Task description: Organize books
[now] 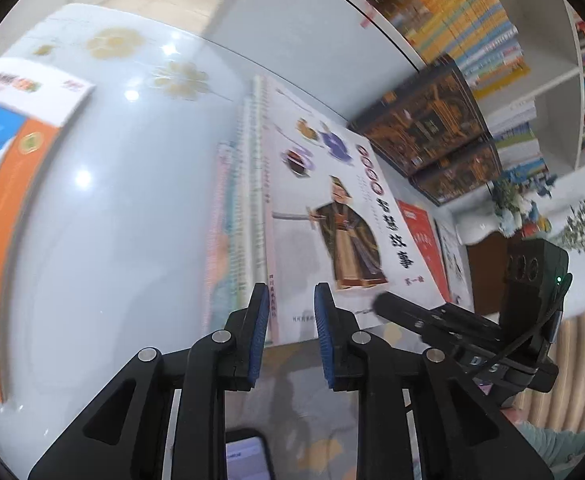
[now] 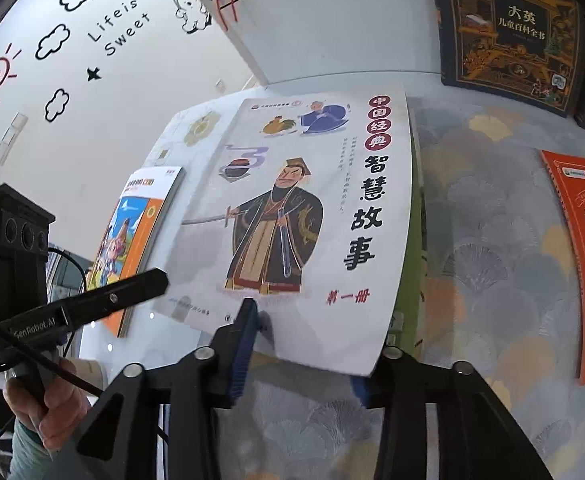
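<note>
The worktop (image 2: 504,240) wears a grey cloth printed with fan shapes in grey, yellow and orange; toward the left of the right wrist view it gives way to a glossy white surface (image 1: 104,208) with pale gold flower motifs and bright lamp reflections. Behind it a white wall (image 2: 52,128) carries a drawn sun, clouds, a star and the words "Life is Sweet". In the left wrist view, white shelving (image 1: 552,92) at the far right is packed with rows of colourful book spines, blurred.

A white book with a robed swordsman on its cover (image 2: 312,208) lies on top of a stack of books (image 1: 236,216), whose page edges show along its left side in the left wrist view. Two dark, gold-ornamented books (image 2: 512,28) lean upright at the back of the worktop. An orange book (image 2: 580,256) lies flat on the cloth to the right, apart from the stack; an orange-and-blue book (image 2: 136,240) lies on the glossy surface to the left.

The left tool (image 1: 290,316) is slightly spread over the near edge of the white book, nothing pinched. The right tool (image 2: 308,344) stands spread at the same book's near edge, its left pad on top of the cover, the cover's corner hiding the right one; no grip is visible. A phone (image 1: 248,456) shows below the left tool
</note>
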`<state>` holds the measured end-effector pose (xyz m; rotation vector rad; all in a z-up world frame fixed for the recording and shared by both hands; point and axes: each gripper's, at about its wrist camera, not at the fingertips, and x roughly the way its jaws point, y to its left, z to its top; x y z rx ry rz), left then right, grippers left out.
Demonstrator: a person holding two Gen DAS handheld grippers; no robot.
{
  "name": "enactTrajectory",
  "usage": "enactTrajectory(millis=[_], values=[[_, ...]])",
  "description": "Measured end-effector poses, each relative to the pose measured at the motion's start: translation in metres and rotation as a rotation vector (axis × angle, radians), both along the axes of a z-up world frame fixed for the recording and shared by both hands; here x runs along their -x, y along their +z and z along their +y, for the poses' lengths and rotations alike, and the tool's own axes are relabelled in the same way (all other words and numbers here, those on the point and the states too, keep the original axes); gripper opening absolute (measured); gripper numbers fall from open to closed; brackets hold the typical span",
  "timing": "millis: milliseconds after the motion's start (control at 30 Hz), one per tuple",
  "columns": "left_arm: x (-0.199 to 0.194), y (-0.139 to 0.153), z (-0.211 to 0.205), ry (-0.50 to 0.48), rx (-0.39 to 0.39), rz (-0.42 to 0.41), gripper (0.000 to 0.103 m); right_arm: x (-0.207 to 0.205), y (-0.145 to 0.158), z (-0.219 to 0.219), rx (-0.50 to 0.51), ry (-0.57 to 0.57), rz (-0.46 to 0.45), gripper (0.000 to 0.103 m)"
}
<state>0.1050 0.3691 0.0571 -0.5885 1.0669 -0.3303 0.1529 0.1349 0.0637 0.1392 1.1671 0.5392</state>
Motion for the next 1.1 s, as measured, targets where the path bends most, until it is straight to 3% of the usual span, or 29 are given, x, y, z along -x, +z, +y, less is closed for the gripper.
enactTrajectory(millis=[100,200,333,467,567,700,800,933,1000,1100], values=[[0.023,0.002,0.007,0.045,-0.045,-0.005,0.02,0.013,0.002,-0.011,0.021,0.02,-0.008,0.048],[0.052,0.016,-0.01,0.044,-0.14,-0.048,0.021,0.039,-0.003,-0.039,0.069,0.0,-0.033,0.054],[0.084,0.022,-0.071,-0.048,-0.218,-0.087,0.024,0.069,-0.018,-0.087,0.133,-0.077,-0.018,0.054],[0.098,0.005,-0.133,-0.103,-0.169,-0.058,0.024,0.095,-0.028,-0.145,0.198,-0.194,-0.017,0.054],[0.103,-0.008,-0.178,-0.129,-0.211,-0.033,0.024,0.11,-0.035,-0.185,0.251,-0.269,-0.01,0.054],[0.109,-0.014,-0.223,-0.175,-0.303,-0.065,0.024,0.127,-0.039,-0.238,0.271,-0.377,0.008,0.054],[0.109,-0.025,-0.24,-0.158,-0.327,-0.069,0.035,0.133,-0.045,-0.262,0.274,-0.433,0.014,0.054],[0.1,-0.051,-0.257,-0.14,-0.372,-0.023,0.036,0.139,-0.053,-0.278,0.282,-0.48,0.018,0.054],[0.104,-0.051,-0.263,-0.116,-0.399,-0.055,0.037,0.142,-0.053,-0.282,0.276,-0.495,0.009,0.054],[0.105,-0.052,-0.265,-0.087,-0.395,-0.071,0.056,0.143,-0.057,-0.281,0.282,-0.494,-0.002,0.054]])
